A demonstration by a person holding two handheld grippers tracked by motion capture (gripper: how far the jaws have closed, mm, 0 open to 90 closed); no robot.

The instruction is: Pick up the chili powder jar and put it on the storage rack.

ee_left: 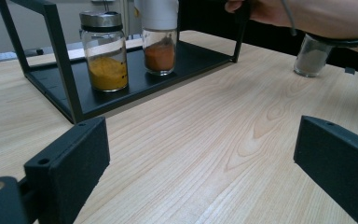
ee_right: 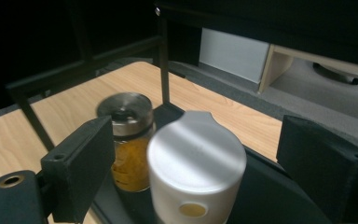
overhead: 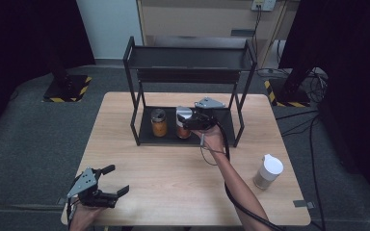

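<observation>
Two grippers: left gripper point(overhead: 110, 182), fingers spread and empty, rests at the table point(overhead: 173, 192) near edge as standby, while right gripper point(overhead: 189, 118), fingers parted around but off the white-capped jar point(overhead: 183, 123), stands beside the yellow-spice jar point(overhead: 158, 122) on the rack point(overhead: 191, 60) bottom shelf, apparently just placed.

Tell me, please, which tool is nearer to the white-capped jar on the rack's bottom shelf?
The right tool: it hovers at the white-capped jar, jaws open on either side. The left tool sits far off at the table's near left corner.
</observation>
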